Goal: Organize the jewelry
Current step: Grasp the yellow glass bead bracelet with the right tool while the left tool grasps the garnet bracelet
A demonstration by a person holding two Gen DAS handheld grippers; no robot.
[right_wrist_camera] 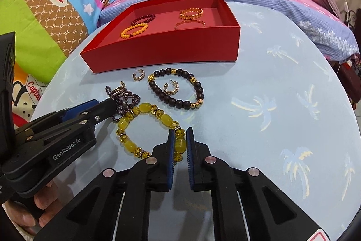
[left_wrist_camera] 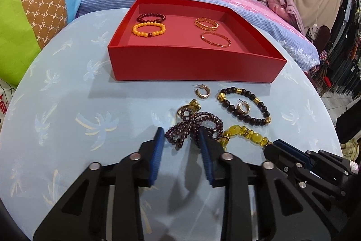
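My right gripper (right_wrist_camera: 180, 143) is clamped on the yellow bead bracelet (right_wrist_camera: 144, 128), its blue pads pressed against one fat bead at the near side of the loop, so the rest of the strand lies slack on the table (right_wrist_camera: 270, 83) ahead and to the left of the fingers; I'd say that edge grip is meant to let the whole loop hang free when lifted. My left gripper (left_wrist_camera: 181, 139) straddles the tangled purple bead strand (left_wrist_camera: 194, 125), one pad on the strand's left, the other at its right, but I can't tell whether they actually pinch it. Just beyond that tangle sits a gold ring (left_wrist_camera: 188, 107). Further ahead lie the dark bead bracelet (left_wrist_camera: 246, 105) with one gold hoop earring (left_wrist_camera: 243, 108) inside its loop and the other hoop earring (left_wrist_camera: 202, 92) just left of it, near the wall of the red box (left_wrist_camera: 194, 67). Counting what's sorted in the box: four pieces, namely a maroon bead bracelet (left_wrist_camera: 150, 17), an orange bead bracelet (left_wrist_camera: 149, 29), a gold chain bangle (left_wrist_camera: 206, 24) and a thin gold bangle (left_wrist_camera: 215, 39), beads left and metal right, which looks deliberate. Still outside: three bead pieces, two earrings, one ring
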